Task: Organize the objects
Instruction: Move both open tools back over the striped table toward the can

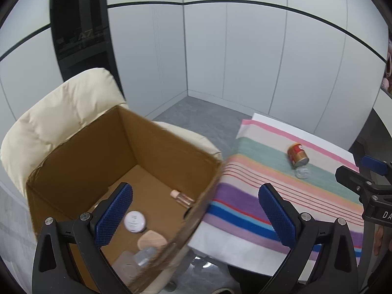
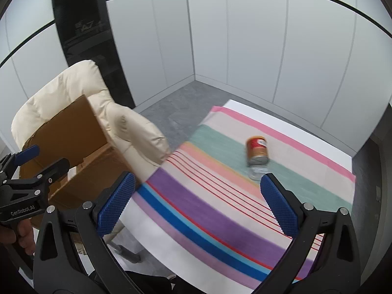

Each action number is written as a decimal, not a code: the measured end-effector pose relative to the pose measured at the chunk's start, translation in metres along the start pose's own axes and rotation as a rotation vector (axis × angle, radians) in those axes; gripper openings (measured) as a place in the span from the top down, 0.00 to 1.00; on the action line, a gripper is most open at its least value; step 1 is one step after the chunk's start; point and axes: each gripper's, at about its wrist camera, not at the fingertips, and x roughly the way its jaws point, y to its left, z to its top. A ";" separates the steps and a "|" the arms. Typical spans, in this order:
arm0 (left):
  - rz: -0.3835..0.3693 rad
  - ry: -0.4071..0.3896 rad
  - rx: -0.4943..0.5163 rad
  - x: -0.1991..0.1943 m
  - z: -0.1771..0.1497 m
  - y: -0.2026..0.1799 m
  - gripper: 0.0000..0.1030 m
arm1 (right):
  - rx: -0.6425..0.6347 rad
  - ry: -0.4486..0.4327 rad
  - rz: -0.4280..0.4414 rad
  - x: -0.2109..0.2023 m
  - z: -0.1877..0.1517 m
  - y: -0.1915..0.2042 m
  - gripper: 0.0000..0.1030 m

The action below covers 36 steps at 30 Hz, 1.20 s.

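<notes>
An open cardboard box (image 1: 171,144) sits on a cream chair (image 1: 61,112). Inside lie a small clear bottle with a peach cap (image 1: 182,198), a round white jar (image 1: 134,221), a beige sponge (image 1: 152,239) and clear plastic items (image 1: 144,256). A red and gold can (image 1: 297,154) lies on the striped cloth (image 1: 245,196) with a small clear item (image 1: 302,172) beside it. My left gripper (image 1: 196,216) is open and empty over the box's right rim. My right gripper (image 2: 197,205) is open and empty above the cloth, short of the can (image 2: 257,150) and clear item (image 2: 257,171).
The striped cloth (image 2: 220,196) covers a white table (image 2: 281,120). The cream chair (image 2: 127,127) with the box (image 2: 68,132) stands left of it. Grey floor (image 2: 176,107), white panel walls and a dark shelf unit (image 2: 83,24) lie behind. The other gripper (image 2: 27,191) shows at the left edge.
</notes>
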 end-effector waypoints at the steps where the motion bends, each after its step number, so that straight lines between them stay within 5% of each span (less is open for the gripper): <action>1: -0.005 0.000 0.005 0.001 0.001 -0.005 0.00 | 0.006 0.000 -0.007 -0.002 -0.002 -0.006 0.00; 25: -0.148 0.065 0.098 0.027 0.002 -0.116 0.00 | 0.162 0.054 -0.131 -0.019 -0.042 -0.123 0.00; 36: -0.166 0.156 0.184 0.088 -0.013 -0.178 0.00 | 0.194 0.163 -0.175 0.033 -0.068 -0.177 0.00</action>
